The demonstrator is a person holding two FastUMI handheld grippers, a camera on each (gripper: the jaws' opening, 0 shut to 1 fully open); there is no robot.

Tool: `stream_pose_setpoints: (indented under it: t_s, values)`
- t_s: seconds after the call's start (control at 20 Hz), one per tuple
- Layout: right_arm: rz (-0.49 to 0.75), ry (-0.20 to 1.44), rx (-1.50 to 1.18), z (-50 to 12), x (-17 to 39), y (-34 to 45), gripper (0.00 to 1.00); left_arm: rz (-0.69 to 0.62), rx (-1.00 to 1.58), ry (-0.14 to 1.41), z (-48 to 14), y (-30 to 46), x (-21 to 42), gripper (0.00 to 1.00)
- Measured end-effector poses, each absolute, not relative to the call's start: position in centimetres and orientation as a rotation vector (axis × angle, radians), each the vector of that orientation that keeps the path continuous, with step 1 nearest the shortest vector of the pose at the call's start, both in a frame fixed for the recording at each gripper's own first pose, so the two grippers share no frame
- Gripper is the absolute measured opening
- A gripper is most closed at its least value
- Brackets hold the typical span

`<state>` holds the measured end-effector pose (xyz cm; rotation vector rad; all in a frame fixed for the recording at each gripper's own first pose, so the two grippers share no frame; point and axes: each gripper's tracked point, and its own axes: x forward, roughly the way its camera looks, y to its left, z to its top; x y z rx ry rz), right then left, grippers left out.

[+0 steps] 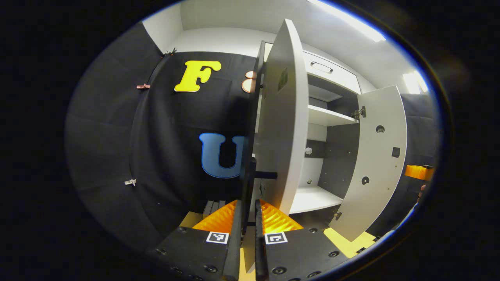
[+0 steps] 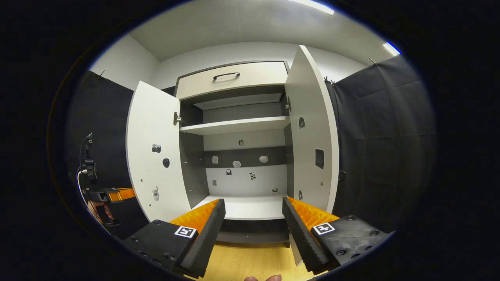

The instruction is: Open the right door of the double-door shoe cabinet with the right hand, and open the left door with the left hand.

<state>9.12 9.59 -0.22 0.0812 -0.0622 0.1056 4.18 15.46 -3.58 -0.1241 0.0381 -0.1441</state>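
Both doors of the cabinet [image 2: 238,156] stand open. In the right gripper view the left door [image 2: 154,156] is swung out at the left of the opening and the right door [image 2: 312,136] at the right, both showing their inner faces with small stickers. Between them I see two white shelves [image 2: 234,125], a dark band on the back wall, and above them a drawer [image 2: 232,80] with a dark handle. The cabinet stands on a yellow wooden floor [image 2: 242,261].

The right claw [image 2: 254,210] is wide open and holds nothing. It is in front of the opening, apart from both doors, and points at the lower shelf.

In the left gripper view the left claw [image 1: 248,212] is narrow. Its fingers [image 1: 236,218] are close on both sides of the dark handle [image 1: 250,171] at the edge of the left door. This door is seen edge-on, with its inner face to the right. I cannot tell if both fingers really press on the handle. The right door shows farther right.

In the right gripper view the left claw is also at the far left, behind the left door, with a hand [image 2: 95,210] holding it.
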Motion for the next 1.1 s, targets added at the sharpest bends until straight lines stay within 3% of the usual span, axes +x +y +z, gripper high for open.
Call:
stream_pose_setpoints:
  t_s: [0.05,0.15,0.4,0.5,0.75,1.1]
  values:
    - [0.104,-0.061,0.081,-0.2,9.1,9.4,0.92,-0.146,-0.106,0.035,-3.3,15.2,3.5,0.19]
    - [0.1,-0.059,0.081,-0.3,9.0,9.2,0.92,-0.146,-0.082,0.026,-2.8,14.4,2.2,0.17]
    - [0.091,-0.06,0.08,-0.1,8.9,8.2,0.92,-0.166,-0.075,-0.013,-0.7,10.9,-0.1,0.48]
    - [0.091,-0.065,0.086,0.2,8.8,7.9,0.92,-0.176,-0.062,-0.02,-0.2,9.4,-0.6,0.72]
    - [0.082,-0.081,0.074,0.8,8.5,6.8,0.92,-0.165,-0.059,-0.037,0.5,7.1,-1.3,0.95]
    - [0.052,-0.095,0.106,1.6,8.3,5.2,0.95,-0.133,-0.084,-0.052,1.3,5.0,-2.2,0.96]
